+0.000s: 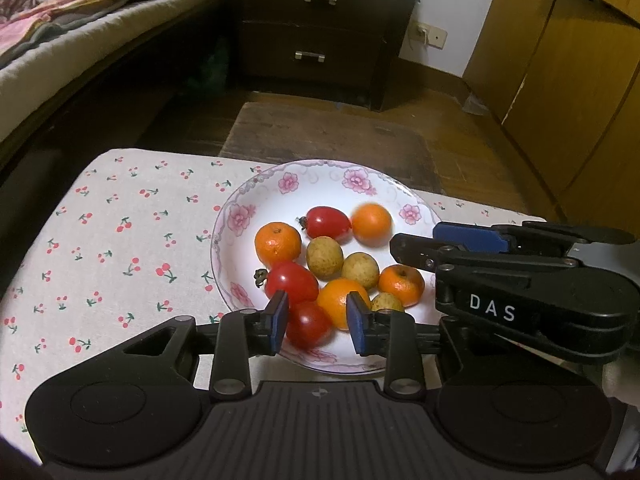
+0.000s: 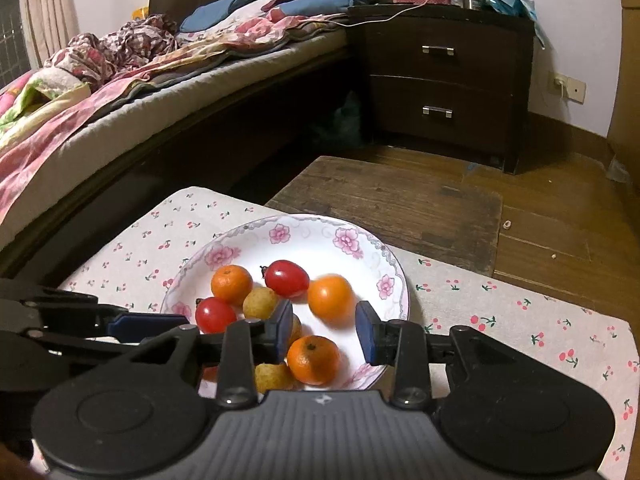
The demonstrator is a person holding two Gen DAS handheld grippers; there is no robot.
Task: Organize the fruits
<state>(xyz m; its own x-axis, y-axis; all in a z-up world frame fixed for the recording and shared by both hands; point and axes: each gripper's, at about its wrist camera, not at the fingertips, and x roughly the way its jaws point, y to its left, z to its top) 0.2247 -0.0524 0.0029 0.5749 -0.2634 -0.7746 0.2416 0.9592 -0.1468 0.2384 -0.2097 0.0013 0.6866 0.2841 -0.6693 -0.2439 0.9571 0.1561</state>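
A: Nearest first — the left tongs (image 1: 318, 322) stand wide and hold nothing, their blue pads on either side of the near red tomato (image 1: 309, 325) at the plate's near rim.

B: And the right tongs (image 2: 327, 330)?

A: Wide too, empty, hovering over the near orange (image 2: 313, 359) on the plate's right side.

B: So where does all the fruit sit?

A: Every piece lies in the flowered plate (image 1: 320, 174) at the far edge of the tabletop (image 1: 100, 240) — tomatoes, oranges and brownish longans packed touching.

B: How would you take one cleanly?

A: I judge it best to pick from the outside of the heap, come straight down, and close gently; the tomatoes look soft. The far orange (image 1: 372, 225) appears blurred, perhaps rolling, so let it settle before reaching past it.
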